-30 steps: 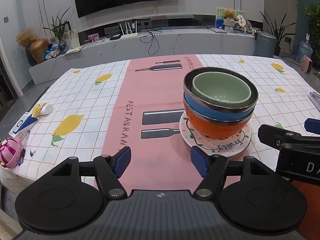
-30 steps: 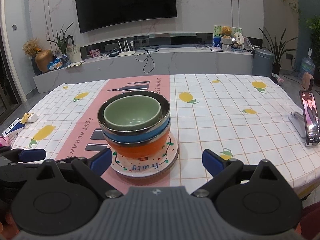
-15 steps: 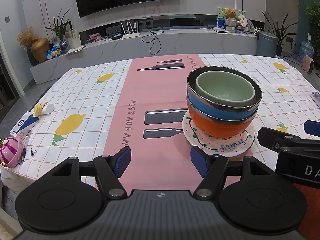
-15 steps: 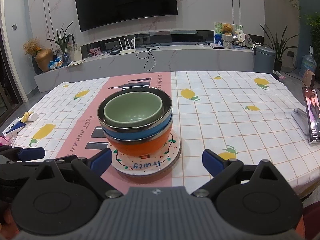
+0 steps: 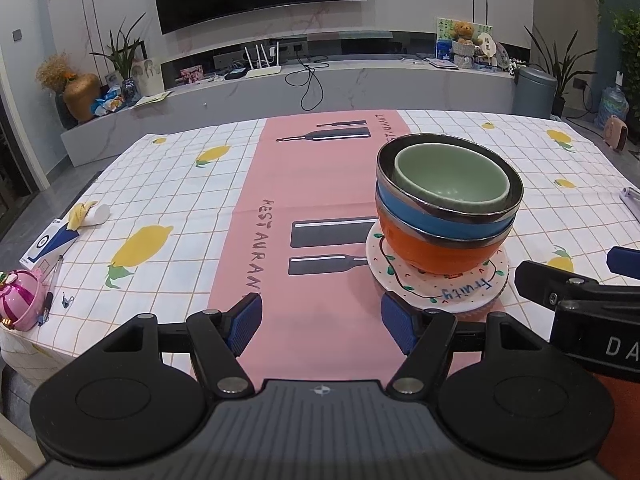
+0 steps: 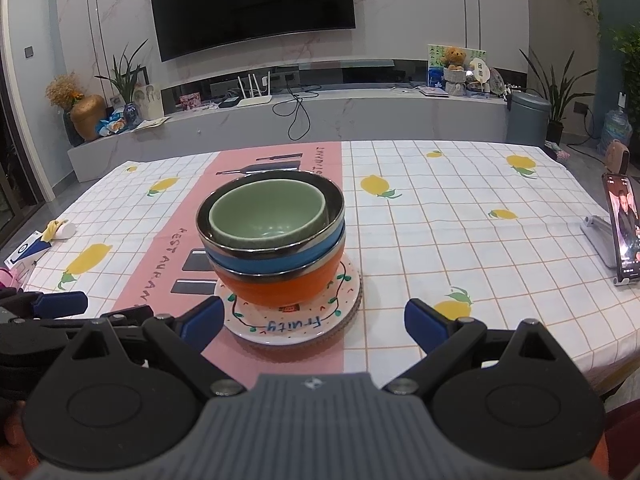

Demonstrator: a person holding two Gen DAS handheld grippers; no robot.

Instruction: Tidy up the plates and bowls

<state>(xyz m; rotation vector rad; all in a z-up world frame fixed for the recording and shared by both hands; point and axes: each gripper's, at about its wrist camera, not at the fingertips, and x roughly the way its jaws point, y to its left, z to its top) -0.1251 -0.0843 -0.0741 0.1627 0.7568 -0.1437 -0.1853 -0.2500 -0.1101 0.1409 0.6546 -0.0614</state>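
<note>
On the worktop (image 6: 460, 216), covered with a lemon-print cloth and a pink strip down its middle, the dishes stand in one stack: a green bowl (image 6: 268, 216) sits inside a blue bowl (image 6: 276, 262), which sits inside an orange bowl (image 6: 280, 290), and that one rests on a white plate (image 6: 288, 324) lettered "Fruity". The stack lies on the edge of the pink strip, near the front of the worktop. The left gripper (image 5: 320, 320) hovers over the pink strip just left of the plate, its jaws wide apart with nothing between them. The right gripper (image 6: 314, 320) hovers in front of the stack, jaws also wide apart and empty, the plate's near rim showing between them. A phone (image 6: 624, 232) stands on a holder at the worktop's right edge.
</note>
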